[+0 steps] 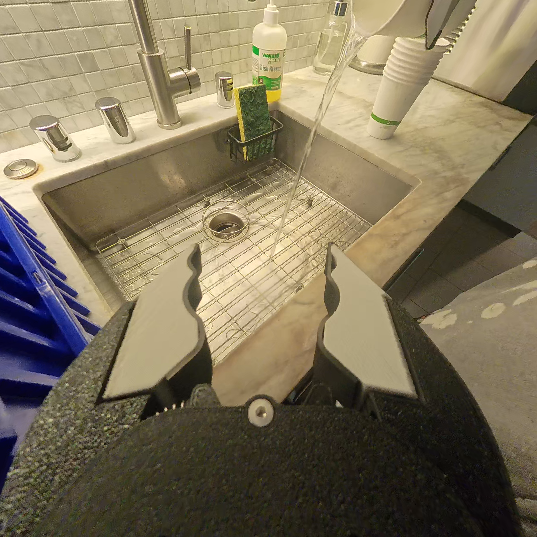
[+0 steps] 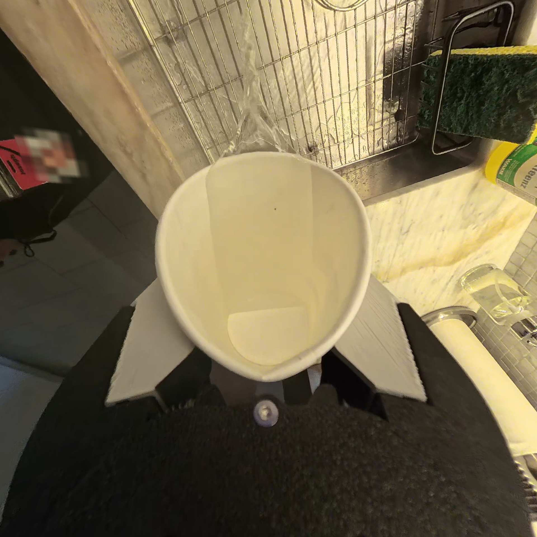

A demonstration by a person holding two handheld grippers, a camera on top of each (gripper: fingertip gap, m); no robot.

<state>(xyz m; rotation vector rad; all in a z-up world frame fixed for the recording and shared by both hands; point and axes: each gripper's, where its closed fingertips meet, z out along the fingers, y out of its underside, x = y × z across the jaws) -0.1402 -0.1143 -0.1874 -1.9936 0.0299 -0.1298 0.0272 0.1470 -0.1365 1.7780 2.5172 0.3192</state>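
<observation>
My right gripper (image 2: 264, 279) is shut on a white paper cup (image 2: 261, 247), squeezing its rim into an oval. The cup is tipped forward and a stream of water (image 2: 250, 87) runs off its far rim onto the wire grid (image 2: 319, 72) in the sink. In the left wrist view the cup (image 1: 377, 14) and the right gripper (image 1: 438, 29) are at the top right, and the water (image 1: 316, 116) falls to the grid (image 1: 247, 290). My left gripper (image 1: 263, 247) is open and empty above the front edge of the steel sink (image 1: 145, 180).
A green and yellow sponge (image 1: 255, 122) stands in a black caddy at the sink's back right corner. A soap bottle (image 1: 268, 55), a faucet (image 1: 154, 58) and chrome dispensers line the back. Stacked paper cups (image 1: 398, 87) stand on the marble counter at right. A blue rack (image 1: 29, 290) is at left. From either gripper's tips it is about 40 cm to the stream of water (image 2: 250, 87).
</observation>
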